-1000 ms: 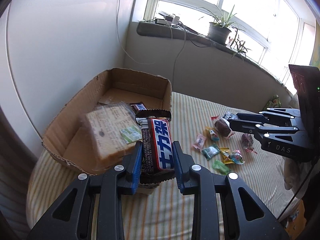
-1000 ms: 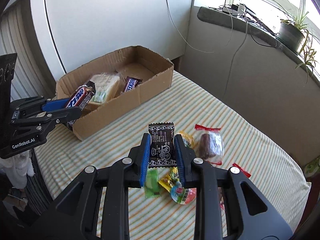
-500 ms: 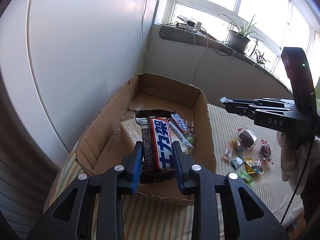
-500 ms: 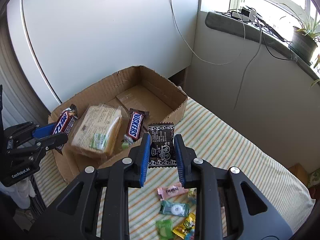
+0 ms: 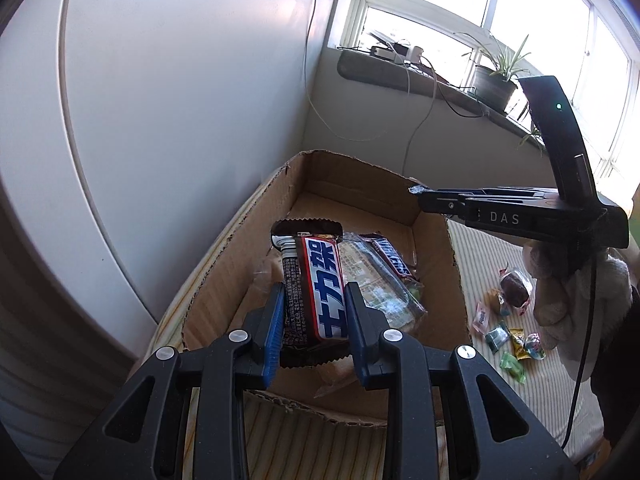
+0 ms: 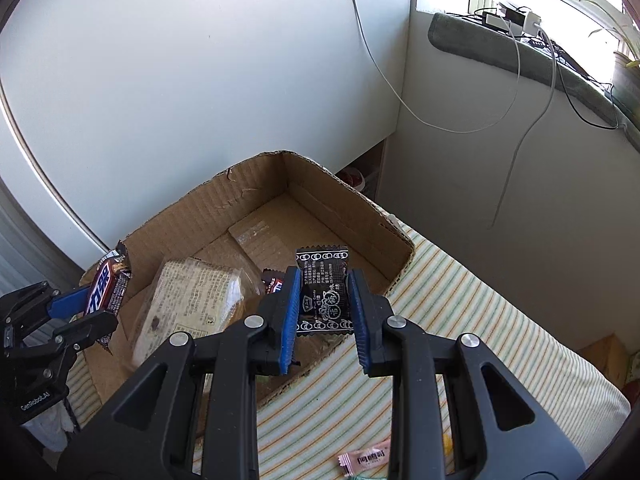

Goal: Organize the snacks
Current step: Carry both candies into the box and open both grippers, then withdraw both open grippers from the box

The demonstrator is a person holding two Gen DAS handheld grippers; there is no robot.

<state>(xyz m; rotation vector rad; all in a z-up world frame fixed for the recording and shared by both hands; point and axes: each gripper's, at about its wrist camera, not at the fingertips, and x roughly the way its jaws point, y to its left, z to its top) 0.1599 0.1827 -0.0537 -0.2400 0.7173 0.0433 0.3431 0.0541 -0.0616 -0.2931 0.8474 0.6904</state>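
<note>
The right gripper (image 6: 323,308), clamped on a black sachet (image 6: 323,289), hangs over the cardboard box (image 6: 256,192) near its right wall; the box floor lies directly below. The left gripper (image 5: 315,312) holds a chocolate bar (image 5: 318,288) lengthwise above the near end.

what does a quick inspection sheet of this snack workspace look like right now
surface: striped cloth under everything
job's things: cardboard box holds a wrapped sandwich and a snickers bar
clutter: loose candies on the cloth beside the box
grippers: left claw shut on a chocolate bar; right claw shut on a black packet; both over the box
cables: white cord hangs from the sill
surroundings: potted plant on the windowsill
</note>
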